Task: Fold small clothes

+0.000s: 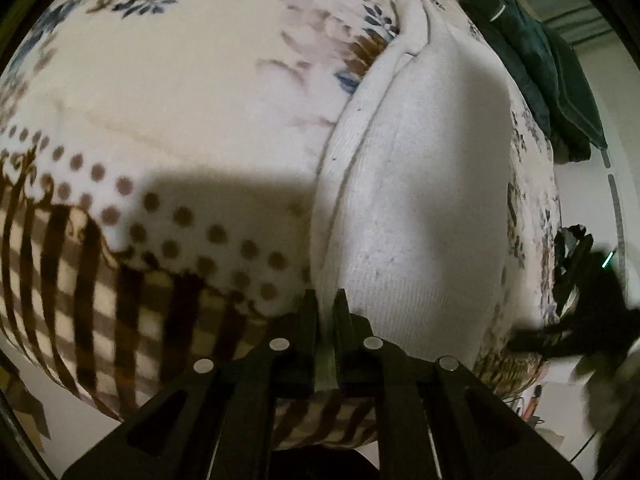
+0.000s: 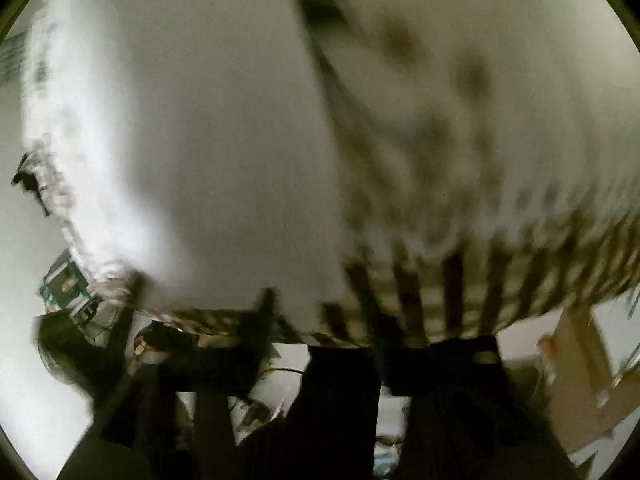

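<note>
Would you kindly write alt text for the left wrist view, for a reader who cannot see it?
The left gripper, its black fingers closed, pinches the near edge of a white knit garment lying on a patterned blanket with flowers, dots and brown stripes. Dark green clothes lie at the far right edge, and a blurred dark shape sits at lower right.

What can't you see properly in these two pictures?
- Right wrist view: all smeared by motion blur, so the right gripper and whether it is open cannot be made out.
- Left wrist view: the left gripper pinches the white garment, but its near edge is hidden between the fingers.
- Left wrist view: dark clothes, cut off at the edge.
</note>
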`<action>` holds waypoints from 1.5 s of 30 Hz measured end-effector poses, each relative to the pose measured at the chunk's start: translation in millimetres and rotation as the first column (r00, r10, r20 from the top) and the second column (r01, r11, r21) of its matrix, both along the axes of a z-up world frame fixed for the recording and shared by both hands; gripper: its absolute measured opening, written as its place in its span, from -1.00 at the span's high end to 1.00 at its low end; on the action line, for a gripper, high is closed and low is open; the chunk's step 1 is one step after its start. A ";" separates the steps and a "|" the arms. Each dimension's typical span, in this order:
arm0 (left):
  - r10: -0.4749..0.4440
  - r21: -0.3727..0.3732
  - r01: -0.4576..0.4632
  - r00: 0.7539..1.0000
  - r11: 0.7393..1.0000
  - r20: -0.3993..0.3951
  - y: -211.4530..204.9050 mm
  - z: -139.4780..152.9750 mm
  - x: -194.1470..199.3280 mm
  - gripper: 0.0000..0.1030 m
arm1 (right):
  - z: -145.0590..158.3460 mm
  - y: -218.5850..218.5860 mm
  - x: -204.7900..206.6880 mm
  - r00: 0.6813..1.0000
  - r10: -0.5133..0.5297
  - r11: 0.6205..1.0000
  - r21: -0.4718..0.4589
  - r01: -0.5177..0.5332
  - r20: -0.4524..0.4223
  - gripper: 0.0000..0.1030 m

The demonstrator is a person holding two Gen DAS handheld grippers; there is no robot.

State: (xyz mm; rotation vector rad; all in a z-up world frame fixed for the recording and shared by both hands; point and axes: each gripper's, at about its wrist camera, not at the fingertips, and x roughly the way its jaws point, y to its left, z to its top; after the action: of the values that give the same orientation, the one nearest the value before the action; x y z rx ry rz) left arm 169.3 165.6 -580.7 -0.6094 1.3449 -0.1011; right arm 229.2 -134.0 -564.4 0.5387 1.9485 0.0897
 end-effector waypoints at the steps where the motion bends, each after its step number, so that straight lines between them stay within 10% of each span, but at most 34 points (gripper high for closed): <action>1: 0.002 -0.009 -0.002 1.000 1.000 -0.002 0.9 -1.0 -0.5 0.90 | 9.1 3.6 18.6 1.000 0.018 1.000 -0.005 -0.018 0.024 -0.08; 8: 0.014 -0.048 -0.014 1.000 0.999 0.001 5.9 -4.7 -0.2 0.90 | 18.2 88.4 249.8 0.950 0.077 0.997 0.003 -0.082 0.302 -0.08; 13: 0.005 -0.068 -0.004 1.000 0.998 0.024 10.2 -3.0 -2.1 0.90 | -28.4 158.4 356.7 0.939 0.145 0.989 -0.086 -0.124 0.313 -0.07; 15: 0.015 -0.079 -0.012 0.999 0.997 0.031 13.2 -2.6 -3.2 0.90 | -28.1 163.0 370.7 0.927 0.169 0.981 -0.150 -0.124 0.336 0.48; 16: 0.021 -0.088 -0.018 0.999 0.996 0.033 14.4 -2.2 -3.9 0.90 | -24.1 163.6 370.2 0.919 0.174 0.977 -0.179 -0.116 0.353 0.78; 26: 0.065 -0.136 -0.055 0.995 0.989 0.075 32.4 13.7 -17.6 0.90 | 45.6 177.3 347.2 0.857 0.207 0.965 -0.242 -0.100 0.473 0.81; 33: 0.072 -0.170 -0.069 0.997 0.983 0.011 40.9 -7.2 -16.3 0.82 | -15.5 220.9 358.0 0.899 0.280 0.950 -0.231 -0.209 0.336 0.75; 35: 0.083 -0.159 -0.086 0.996 0.984 -0.028 47.7 -9.8 -18.9 0.82 | -15.8 208.8 354.3 0.919 0.209 0.976 -0.125 -0.177 0.335 0.42; 37: 0.105 -0.160 -0.109 0.994 0.981 -0.039 61.0 -6.0 -24.0 0.48 | -3.3 192.9 341.1 0.925 0.157 0.987 -0.023 -0.159 0.345 -0.04; 40: 0.133 -0.168 -0.134 0.991 0.977 -0.012 80.3 5.2 -24.2 -0.24 | 22.3 157.1 296.1 0.925 0.122 0.988 0.040 -0.146 0.361 -0.16; 45: 0.085 -0.191 -0.081 0.996 0.978 0.010 81.8 -0.3 8.9 -0.27 | 13.6 70.1 163.2 0.962 0.047 0.999 -0.017 -0.044 0.270 -0.22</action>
State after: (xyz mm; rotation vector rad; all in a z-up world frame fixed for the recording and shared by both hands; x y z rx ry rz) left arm 178.2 247.4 -581.0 -0.8232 1.2991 -0.1681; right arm 392.4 -63.9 -550.8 0.4495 1.6929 0.1733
